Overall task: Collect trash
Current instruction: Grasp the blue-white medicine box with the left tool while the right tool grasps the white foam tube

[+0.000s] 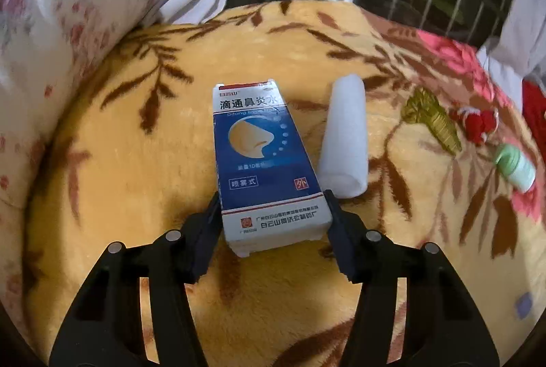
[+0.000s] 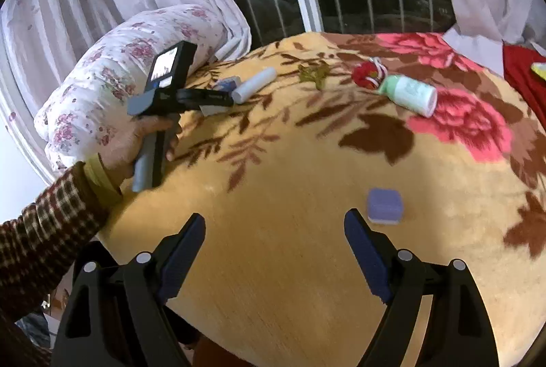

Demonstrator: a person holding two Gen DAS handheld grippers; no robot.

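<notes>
Left hand-held gripper (image 1: pixel 273 206) has its jaws straddling the near end of the blue medicine box (image 1: pixel 264 158) on the bed (image 1: pixel 119 162), pads at the sides, box running toward 12 o'clock, right hand-held gripper (image 2: pixel 274 223) open, farther off
</notes>
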